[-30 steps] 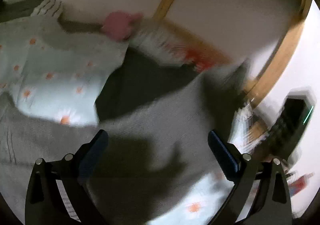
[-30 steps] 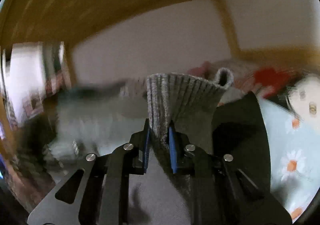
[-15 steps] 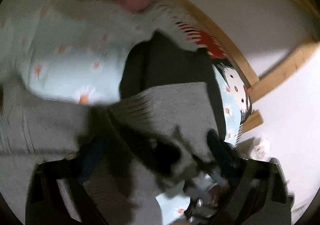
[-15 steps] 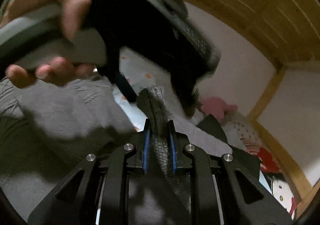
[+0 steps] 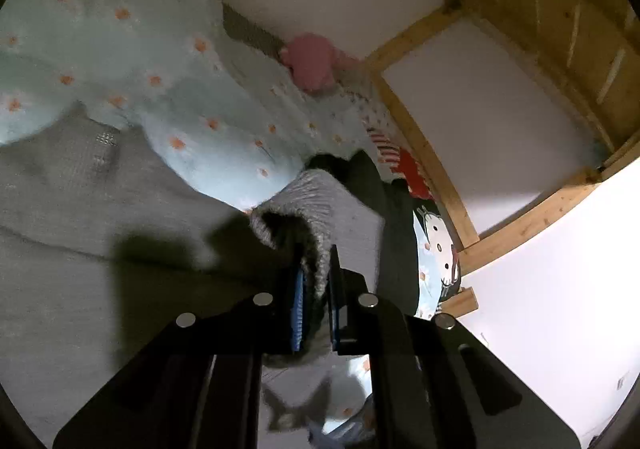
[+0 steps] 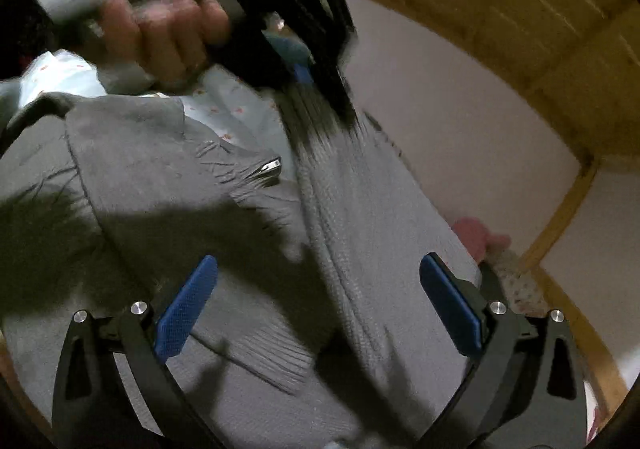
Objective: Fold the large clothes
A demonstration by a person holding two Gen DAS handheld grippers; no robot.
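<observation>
A grey knit sweater (image 5: 80,233) lies spread on the bed. My left gripper (image 5: 316,281) is shut on its ribbed cuff (image 5: 308,205) and holds it up off the cloth. In the right wrist view the sweater (image 6: 360,249) fills the lower half, its sleeve running up to the left gripper (image 6: 316,85) held in a hand (image 6: 160,21). My right gripper (image 6: 320,289) is open and empty just above the sweater, with its blue pads (image 6: 188,309) wide apart.
A light blue daisy-print quilt (image 5: 120,81) lies behind the sweater. A pink plush toy (image 5: 312,61) sits by the white wall. A cartoon cat pillow (image 5: 436,245) lies at the right. A wooden bed frame (image 5: 428,165) runs along the wall.
My right gripper has opened and let go of the sweater cuff. My left gripper has shut on the cuff and now holds it.
</observation>
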